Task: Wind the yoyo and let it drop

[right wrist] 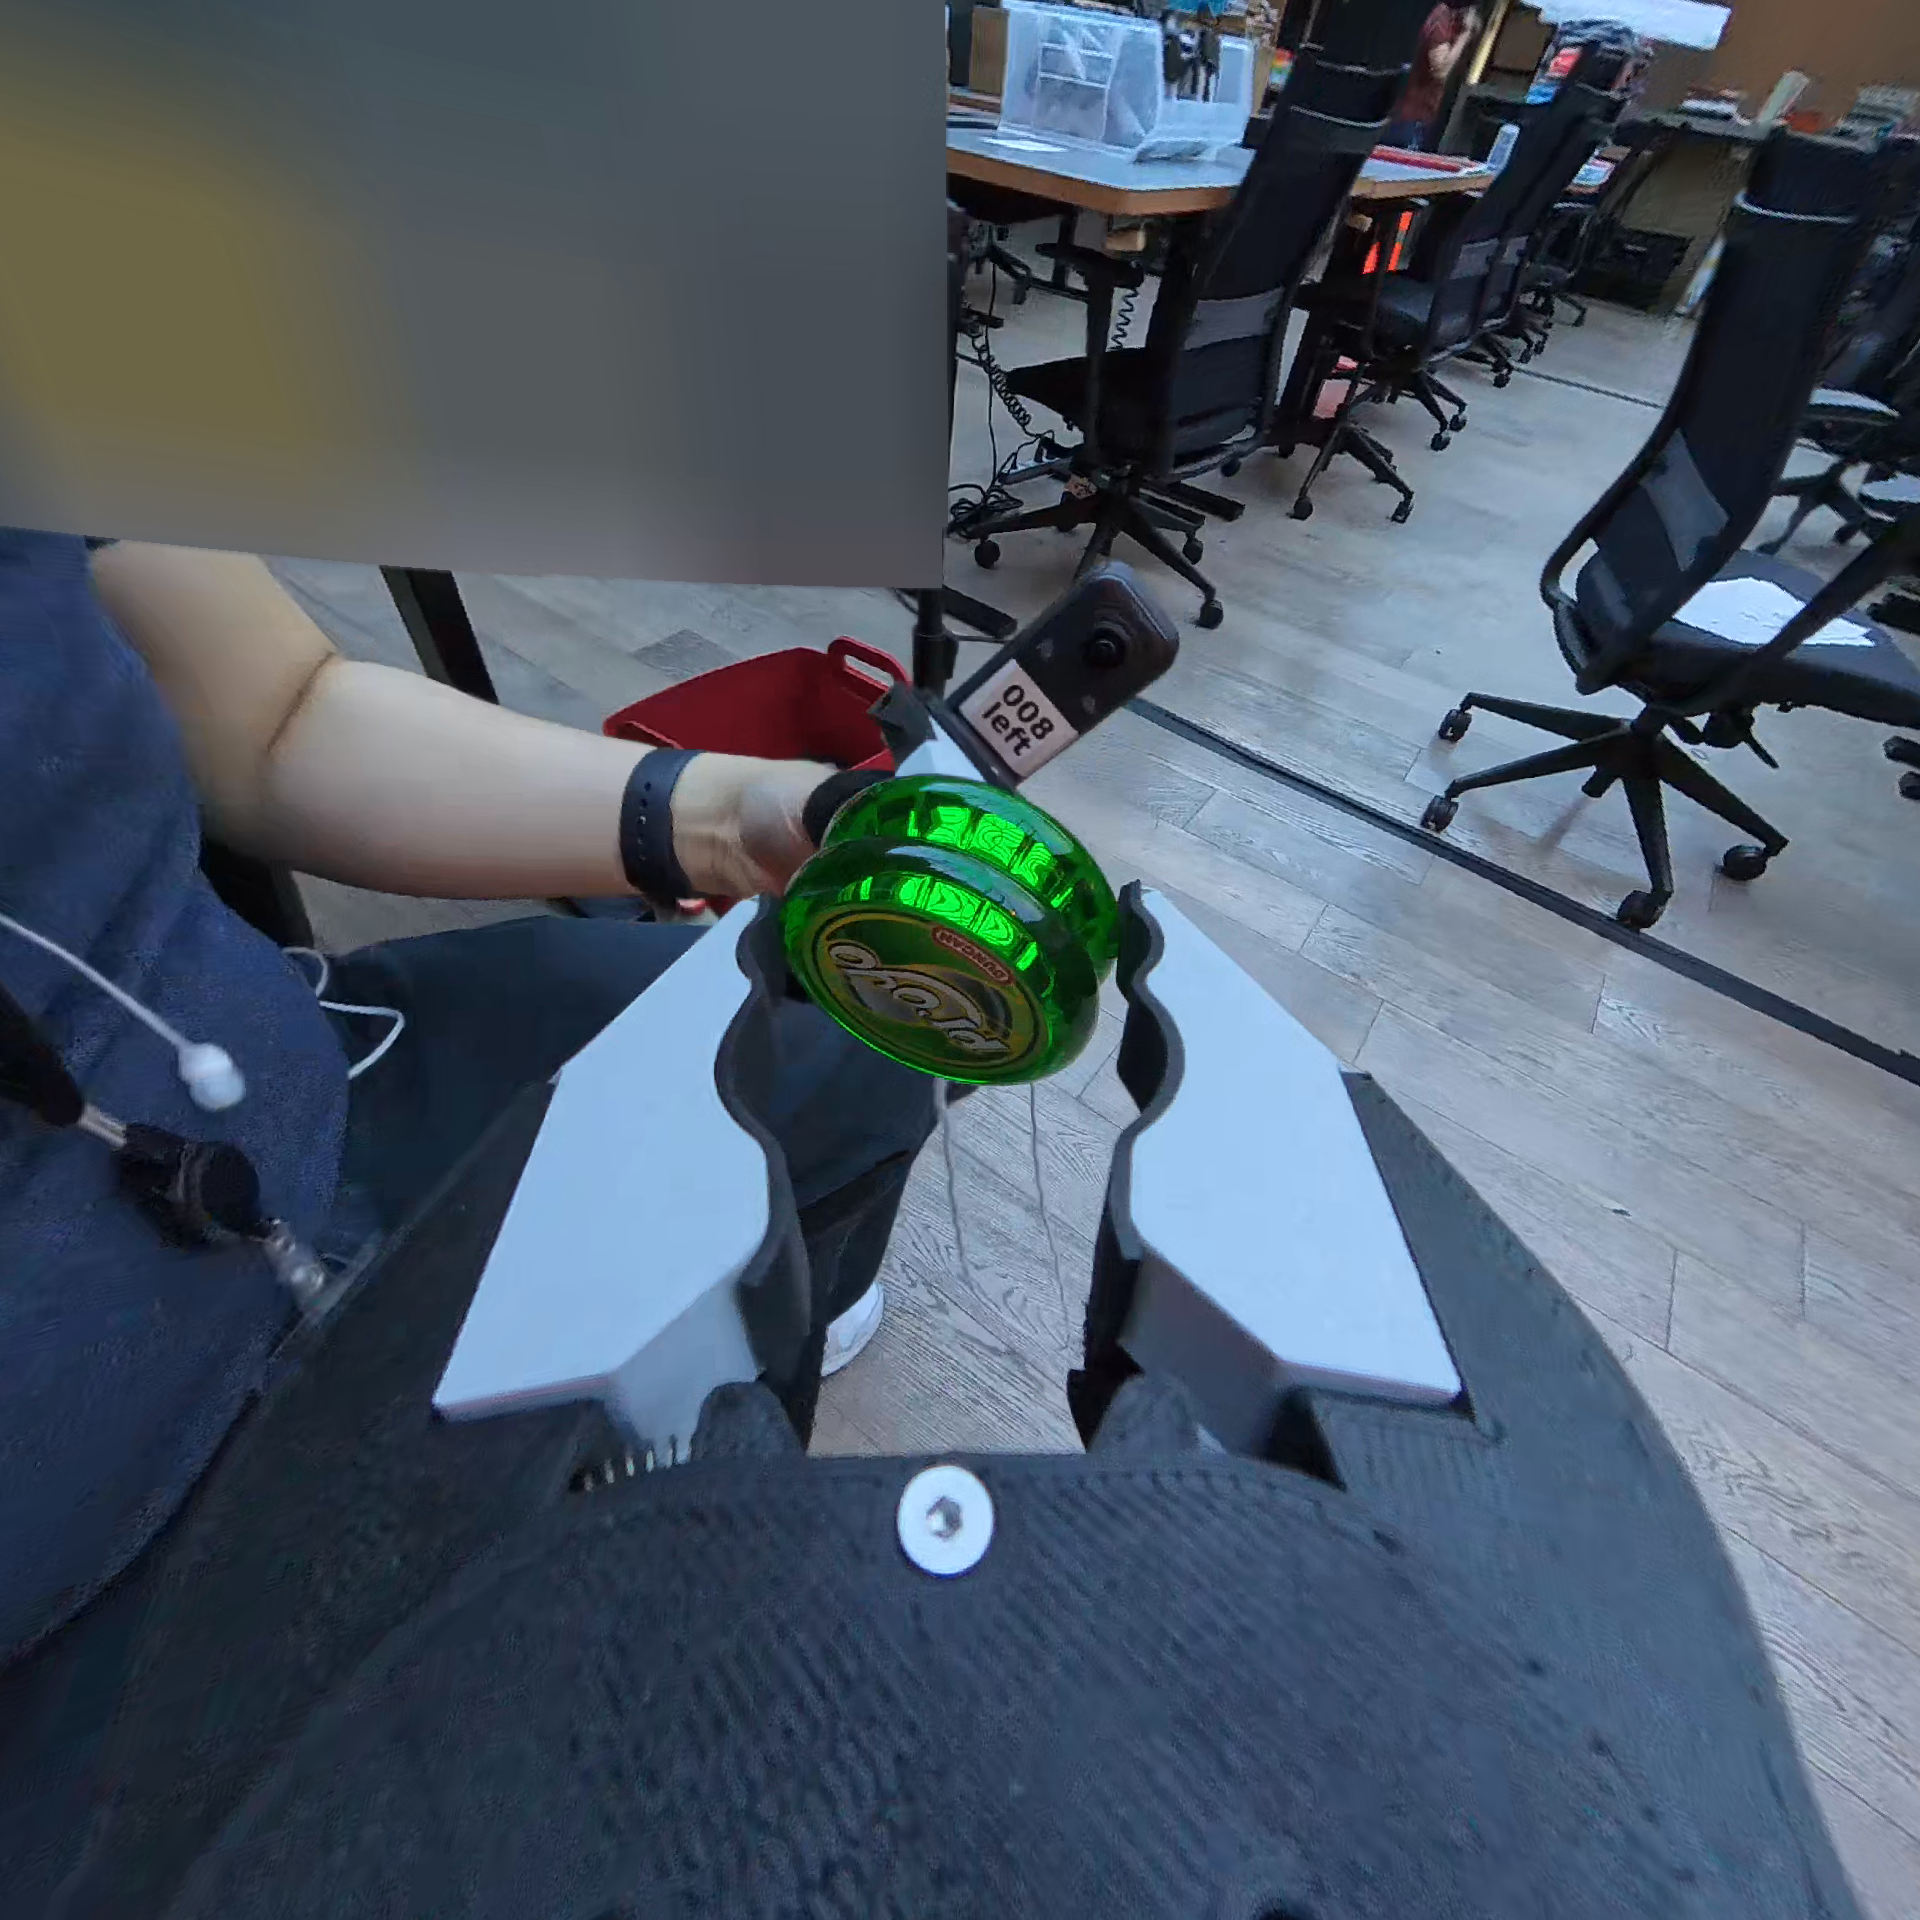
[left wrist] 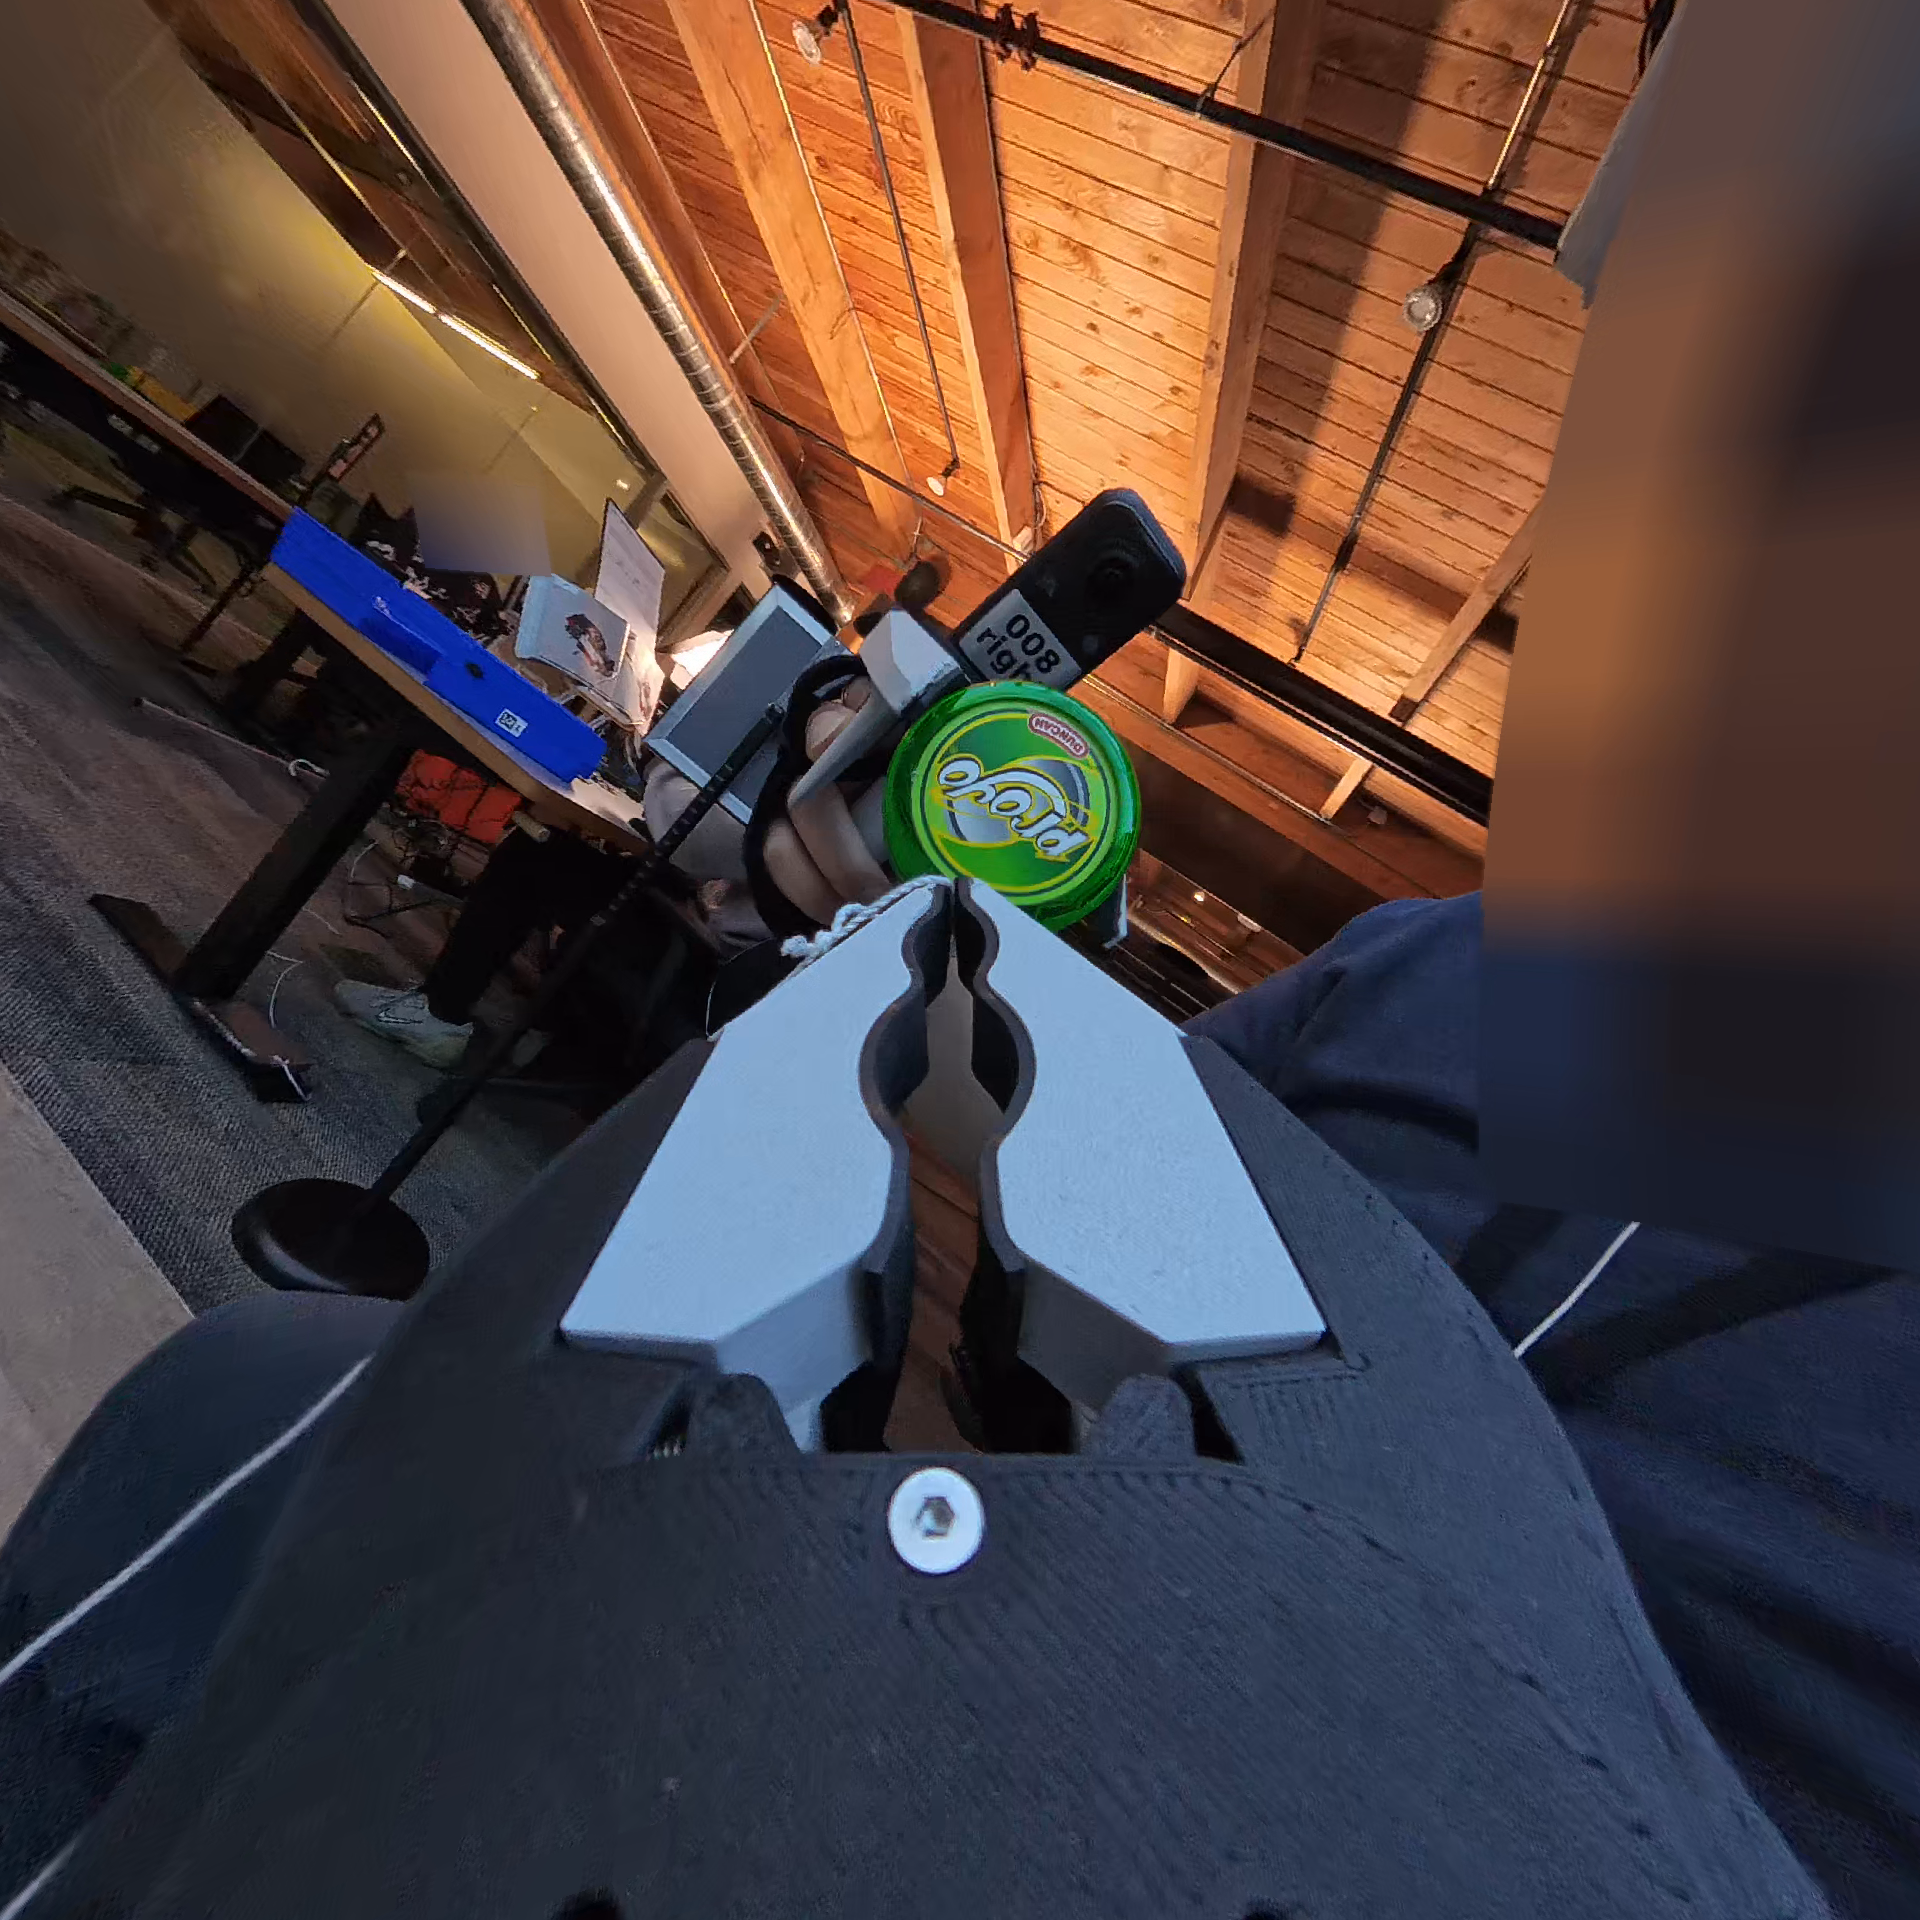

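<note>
Between your right gripper's [right wrist: 940,935] spread fingertips: green translucent yoyo [right wrist: 940,961] clamped by its rims | your left gripper [left wrist: 954,902]: pinched tight on the white string [left wrist: 844,923]

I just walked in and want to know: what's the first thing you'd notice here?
The bright green yoyo jumps out: it sits clamped between the right gripper's grey fingertips, above the wooden floor. Just under it, the left gripper pinches the white string, and behind it a red bin stands on the floor.
</note>
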### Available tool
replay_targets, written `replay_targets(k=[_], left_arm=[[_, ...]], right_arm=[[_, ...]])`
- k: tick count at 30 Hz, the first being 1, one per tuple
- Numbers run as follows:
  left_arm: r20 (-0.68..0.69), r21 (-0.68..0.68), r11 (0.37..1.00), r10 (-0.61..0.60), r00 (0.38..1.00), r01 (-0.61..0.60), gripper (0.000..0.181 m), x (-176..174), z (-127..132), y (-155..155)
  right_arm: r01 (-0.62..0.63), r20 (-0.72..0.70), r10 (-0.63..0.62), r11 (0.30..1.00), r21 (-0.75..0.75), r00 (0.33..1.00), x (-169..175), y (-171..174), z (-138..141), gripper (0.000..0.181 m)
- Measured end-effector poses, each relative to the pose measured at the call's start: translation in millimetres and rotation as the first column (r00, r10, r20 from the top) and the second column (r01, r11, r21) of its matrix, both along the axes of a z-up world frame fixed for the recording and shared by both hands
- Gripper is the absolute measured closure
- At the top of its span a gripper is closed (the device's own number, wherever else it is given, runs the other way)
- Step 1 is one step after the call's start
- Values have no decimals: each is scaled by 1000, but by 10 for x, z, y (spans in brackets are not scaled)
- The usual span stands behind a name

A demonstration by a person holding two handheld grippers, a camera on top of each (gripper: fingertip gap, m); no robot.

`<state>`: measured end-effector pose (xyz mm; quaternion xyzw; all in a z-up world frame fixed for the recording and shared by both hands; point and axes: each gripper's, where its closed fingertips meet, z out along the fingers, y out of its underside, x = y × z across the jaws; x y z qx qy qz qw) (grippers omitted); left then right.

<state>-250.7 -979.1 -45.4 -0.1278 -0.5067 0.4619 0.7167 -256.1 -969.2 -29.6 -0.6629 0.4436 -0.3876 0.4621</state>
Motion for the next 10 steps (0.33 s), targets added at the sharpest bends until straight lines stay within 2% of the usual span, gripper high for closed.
replay_targets(k=[1,4,10], left_arm=[[8,-4,1000,7,1000,-7,181,-14,50,163],[65,-49,998,50,997,-47,181,-70,175,563],[108,-39,998,54,993,-50,179,-327,330,1173]], right_arm=[[-13,-3,13,1000,-20,1000,-47,173,10,118],[-41,-13,40,996,-84,999,-193,588,-21,118],[-40,131,50,996,-80,990,-450,1222,177,118]])
